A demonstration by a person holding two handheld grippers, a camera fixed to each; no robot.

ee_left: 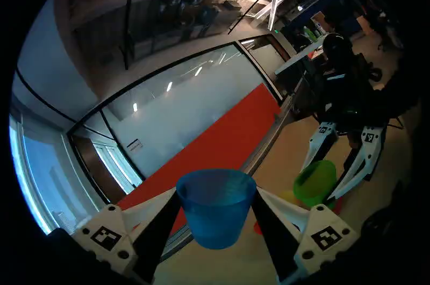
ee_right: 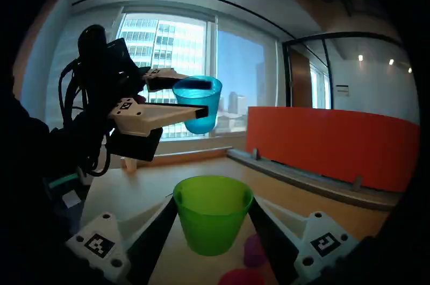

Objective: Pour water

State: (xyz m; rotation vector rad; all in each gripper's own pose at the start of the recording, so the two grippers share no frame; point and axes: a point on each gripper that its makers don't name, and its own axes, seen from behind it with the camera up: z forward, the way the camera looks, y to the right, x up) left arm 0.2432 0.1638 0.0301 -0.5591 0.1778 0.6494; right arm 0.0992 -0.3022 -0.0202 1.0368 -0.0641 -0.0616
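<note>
Blue cup (ee_left: 216,215): it sits between the two fingers of the left gripper (ee_left: 215,192), close in front of the camera in the left gripper view, with its open mouth up.
Left gripper: both fingers press on the sides of the blue cup, one on each side, a little under the rim, so it is clamped on the cup.
Green cup (ee_right: 212,226): it sits between the two fingers of the right gripper (ee_right: 213,199), low in the middle of the right gripper view, upright, with the mouth up.
Right gripper: its fingers are closed against the two sides of the green cup and hold it.
Blue cup against green cup: in the right gripper view the blue cup is higher than the green cup, a little to the left and farther from the camera. The two cups are apart and do not touch.
Tilt of blue cup: nearly upright, seen from the side in front of the window (ee_right: 161,48).
Water: I cannot tell if there is any in either cup.
Table (ee_right: 134,188): a light wooden top lies under the green cup.
Orange panel (ee_right: 333,145): it stands at the far edge of the table, on the right of the right gripper view.
Pink round things (ee_right: 252,250): they lie on the table just under the green cup; what they are I cannot tell.
</note>
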